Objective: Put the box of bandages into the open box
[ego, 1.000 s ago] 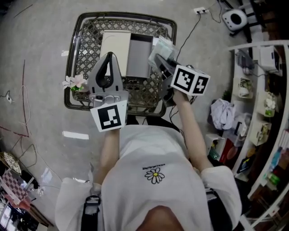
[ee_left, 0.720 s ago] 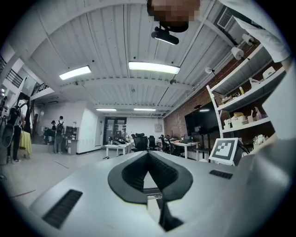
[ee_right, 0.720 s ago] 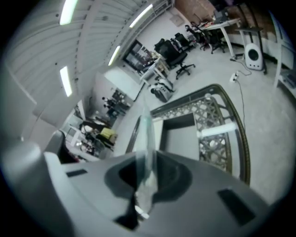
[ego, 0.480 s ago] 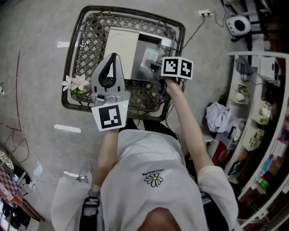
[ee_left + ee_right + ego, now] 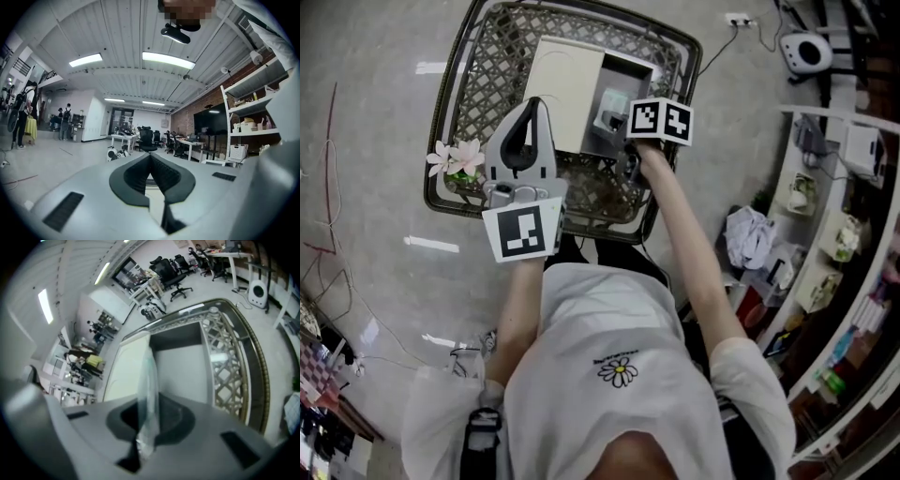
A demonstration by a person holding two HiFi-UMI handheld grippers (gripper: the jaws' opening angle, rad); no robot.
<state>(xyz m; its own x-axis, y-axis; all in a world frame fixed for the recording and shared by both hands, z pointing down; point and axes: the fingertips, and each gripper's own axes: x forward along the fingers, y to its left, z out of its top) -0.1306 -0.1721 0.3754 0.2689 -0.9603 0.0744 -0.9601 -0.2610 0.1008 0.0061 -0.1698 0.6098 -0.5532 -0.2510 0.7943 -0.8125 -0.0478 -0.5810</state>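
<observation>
A wicker basket [image 5: 450, 112] on the floor holds the open box [image 5: 619, 141], grey inside with its cream lid [image 5: 567, 84] folded back to the left. My right gripper [image 5: 617, 117] hangs over the box's inside, shut on the box of bandages [image 5: 607, 111], a thin pale packet in clear wrap. In the right gripper view the packet [image 5: 149, 380] stands edge-on between the jaws [image 5: 146, 420], above the grey inside [image 5: 183, 366] of the box. My left gripper [image 5: 530, 108] is shut and empty over the basket's near left side; its own view [image 5: 151, 159] looks out across the room.
A pink artificial flower [image 5: 455, 159] is fixed to the basket's left rim. The lattice wall [image 5: 227, 357] stands just right of the box. Shelves [image 5: 844, 216] with goods stand on the right, and cables [image 5: 712, 47] and a small device lie on the floor beyond the basket.
My right gripper has carried the packet leftward, from over the basket's right rim to over the open box. The left gripper has stayed about where it was.
</observation>
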